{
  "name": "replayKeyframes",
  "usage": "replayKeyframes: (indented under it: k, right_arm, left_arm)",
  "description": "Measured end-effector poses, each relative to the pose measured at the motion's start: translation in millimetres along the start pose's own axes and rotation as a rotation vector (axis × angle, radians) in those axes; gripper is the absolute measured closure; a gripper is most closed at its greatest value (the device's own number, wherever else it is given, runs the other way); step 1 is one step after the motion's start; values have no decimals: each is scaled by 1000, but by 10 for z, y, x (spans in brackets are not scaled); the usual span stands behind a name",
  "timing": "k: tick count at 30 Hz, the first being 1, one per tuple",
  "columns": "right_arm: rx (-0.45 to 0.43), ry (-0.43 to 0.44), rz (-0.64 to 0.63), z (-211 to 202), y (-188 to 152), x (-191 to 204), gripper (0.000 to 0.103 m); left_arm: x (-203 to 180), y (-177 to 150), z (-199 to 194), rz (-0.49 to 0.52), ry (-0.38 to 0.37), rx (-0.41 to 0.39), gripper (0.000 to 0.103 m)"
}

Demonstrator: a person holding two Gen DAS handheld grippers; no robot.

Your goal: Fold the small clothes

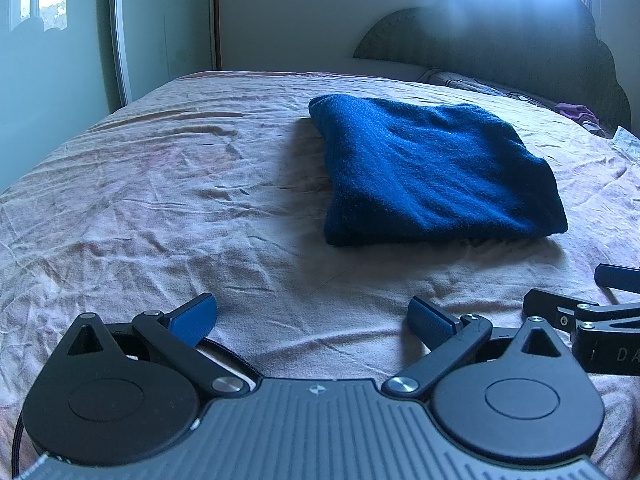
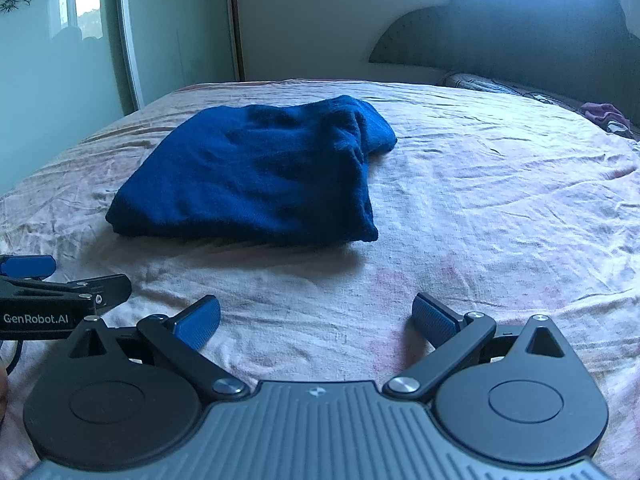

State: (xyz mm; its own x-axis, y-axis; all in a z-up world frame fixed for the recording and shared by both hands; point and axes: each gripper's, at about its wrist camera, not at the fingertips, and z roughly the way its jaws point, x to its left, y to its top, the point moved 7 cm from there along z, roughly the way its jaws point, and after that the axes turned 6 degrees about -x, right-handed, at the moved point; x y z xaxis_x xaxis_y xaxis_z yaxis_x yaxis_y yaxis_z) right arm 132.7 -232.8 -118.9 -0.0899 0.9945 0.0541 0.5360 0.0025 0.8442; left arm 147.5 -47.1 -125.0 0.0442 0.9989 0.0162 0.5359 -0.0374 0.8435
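Observation:
A dark blue knitted garment (image 1: 432, 168) lies folded into a thick rectangle on the pink bed sheet (image 1: 160, 200). It also shows in the right wrist view (image 2: 256, 176), left of centre. My left gripper (image 1: 312, 320) is open and empty, low over the sheet, short of the garment's near edge. My right gripper (image 2: 316, 320) is open and empty, also short of the garment. Each gripper shows at the edge of the other's view: the right one (image 1: 592, 308), the left one (image 2: 52, 292).
A dark headboard (image 1: 520, 48) stands at the back right with a pillow (image 1: 472, 82) and a small purple cloth (image 1: 580, 114) below it. A mirrored wardrobe door (image 2: 60, 40) runs along the left. The wrinkled sheet (image 2: 500, 200) spreads right of the garment.

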Motion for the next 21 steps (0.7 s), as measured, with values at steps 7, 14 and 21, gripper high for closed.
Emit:
replayKeyframes:
  k: [7,14,21]
  right_arm:
    - [-3,3,7,2,4,-7,0]
    - [-1,1,5,1,4,-6,0]
    - [3,-3,-5,10,0,7,0]
  left_arm:
    - [1,0,1,0,0,0,0]
    - [0,0,2,0,0,0,0]
    - [0,0,3,0,0,0,0]
